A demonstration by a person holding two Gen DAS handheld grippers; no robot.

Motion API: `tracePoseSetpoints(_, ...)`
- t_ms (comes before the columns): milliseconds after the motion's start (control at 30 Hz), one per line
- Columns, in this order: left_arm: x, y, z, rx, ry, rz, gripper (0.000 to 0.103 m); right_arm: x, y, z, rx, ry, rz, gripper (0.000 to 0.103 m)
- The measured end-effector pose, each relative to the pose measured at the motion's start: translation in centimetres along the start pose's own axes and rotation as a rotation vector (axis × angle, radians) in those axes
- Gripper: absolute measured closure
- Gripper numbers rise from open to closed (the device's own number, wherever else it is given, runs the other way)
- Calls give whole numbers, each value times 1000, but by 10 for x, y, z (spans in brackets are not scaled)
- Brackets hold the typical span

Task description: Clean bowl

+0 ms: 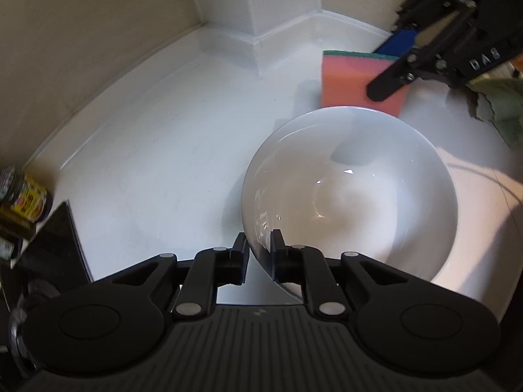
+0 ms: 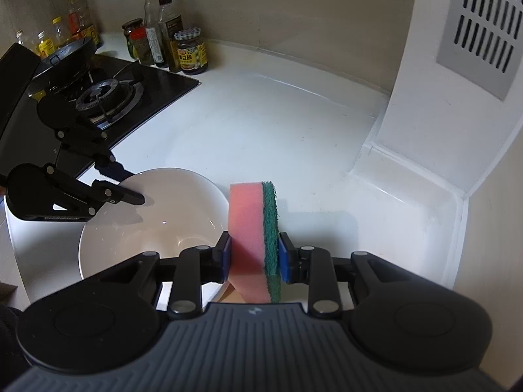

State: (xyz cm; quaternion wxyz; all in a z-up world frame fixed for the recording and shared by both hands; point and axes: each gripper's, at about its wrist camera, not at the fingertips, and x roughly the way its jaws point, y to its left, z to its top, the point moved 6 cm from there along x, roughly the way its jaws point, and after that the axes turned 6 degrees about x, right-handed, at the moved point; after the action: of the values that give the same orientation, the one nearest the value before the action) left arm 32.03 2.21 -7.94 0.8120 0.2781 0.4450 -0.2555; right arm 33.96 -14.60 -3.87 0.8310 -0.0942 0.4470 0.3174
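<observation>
Bowl (image 1: 353,196): one; sponge (image 2: 255,241): one; hand-held grippers: left (image 1: 260,248), right (image 2: 255,258).

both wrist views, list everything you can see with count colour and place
bowl: one, white, on the counter, its near rim between the left tongs' fingers
sponge: one, pink with a green scrub face, held upright beside the bowl
counter: one, white, running to the wall
gas hob: one, black, left of the bowl in the right wrist view
pan: one, dark, on the hob's far burner
bottles and jars: several, mixed colours, behind the hob by the wall
vent grille: one, grey, on the white column at right
left tongs: one, black, straddling the bowl rim; contact unclear
right tongs: one, black with blue pads, shut on the sponge
</observation>
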Motion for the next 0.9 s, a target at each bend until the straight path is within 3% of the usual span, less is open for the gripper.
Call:
tracePoseSetpoints(100, 0, 1, 0, 59, -7, -22, 87, 0, 0, 1, -1, 2, 5, 78)
tracePoseSetpoints(200, 2, 4, 2, 40, 6, -25, 88, -1, 2, -1, 6, 0, -2, 78)
tracePoseSetpoints(367, -9, 11, -3, -180, 14, 24, 85, -7, 3, -9, 100, -18, -20, 78)
tracePoseSetpoints(467, -21, 10, -16, -252, 13, 44, 78, -10, 8, -14, 143, -21, -33, 78)
tracePoseSetpoints(700, -33, 3, -40, -382, 46, 66, 79, -17, 23, -31, 270, -44, -22, 78)
tracePoseSetpoints(767, -32, 3, -43, -378, 54, 89, 81, -19, 28, -35, 274, -37, -10, 78)
tracePoseSetpoints(833, -26, 1, -42, -339, 57, 103, 90, -18, 31, -36, 260, -22, 17, 78)
tracePoseSetpoints(900, -24, -1, -41, -273, 49, 119, 90, -16, 30, -33, 248, -10, 37, 78)
